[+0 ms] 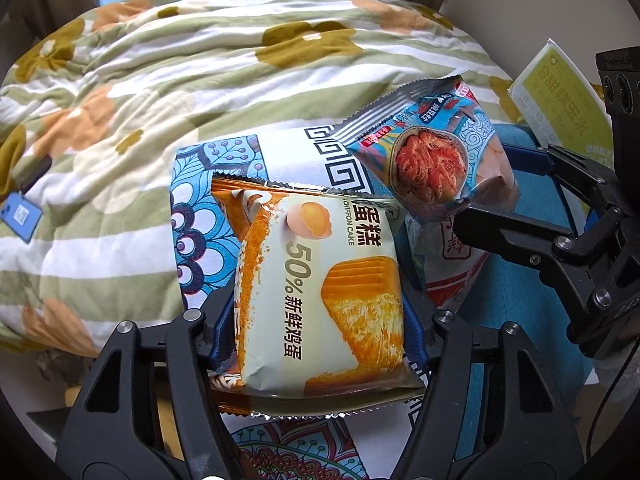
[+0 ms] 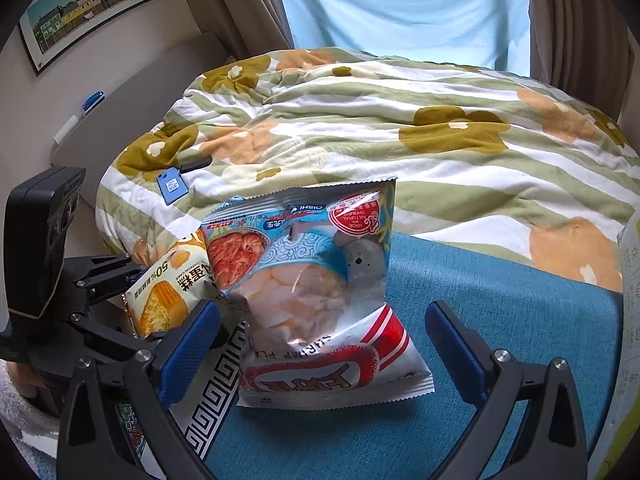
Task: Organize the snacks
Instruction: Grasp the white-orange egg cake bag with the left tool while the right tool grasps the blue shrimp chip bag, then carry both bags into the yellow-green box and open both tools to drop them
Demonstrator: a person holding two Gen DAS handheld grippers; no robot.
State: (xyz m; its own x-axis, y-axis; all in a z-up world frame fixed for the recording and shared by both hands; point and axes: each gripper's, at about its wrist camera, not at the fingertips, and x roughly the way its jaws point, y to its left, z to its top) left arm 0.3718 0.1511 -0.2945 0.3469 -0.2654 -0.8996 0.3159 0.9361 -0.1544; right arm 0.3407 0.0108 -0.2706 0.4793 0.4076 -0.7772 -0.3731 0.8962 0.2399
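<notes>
Left wrist view: my left gripper (image 1: 320, 322) is clamped on the chiffon cake pack (image 1: 320, 300), blue pads pressing both long sides. Print reads "CHIFFON CAKE", "50%" and "新鲜鸡蛋", plus big "蛋糕" at the top edge. The pack hangs over a patterned box (image 1: 208, 216) with blue peacock motifs and a black Greek-key border. Box is mostly covered by the pack, so I can't read its label. Up right, the prawn cracker bag (image 1: 432, 148) sits tilted, its lower corner at one black finger (image 1: 480, 226) of my right gripper. Print on it is too warped to read here. Under it a red-and-white bag (image 1: 448, 264) is half hidden. At the right edge a green-yellow carton (image 1: 560, 96) is cut off, with "甜糯玉米" legible. A blue phone (image 1: 20, 216) lies on the floral quilt (image 1: 160, 92) at far left.

Right wrist view: my right gripper (image 2: 322, 344) stands wide open, pads well apart either side of the bags. The prawn cracker bag (image 2: 304, 256) stands upright, upside down, against the left pad. "OISHI" is readable inverted, and a red seal says "MADE ... NATURAL SHRIMP". The red-and-white bag (image 2: 332, 372) lies flat on the teal cloth (image 2: 500, 292), "SHRIMP FLA..." partly covered. At left, the cake pack (image 2: 164, 296) shows "50%" in my left gripper (image 2: 132, 300), whose tips are hidden behind it.
</notes>
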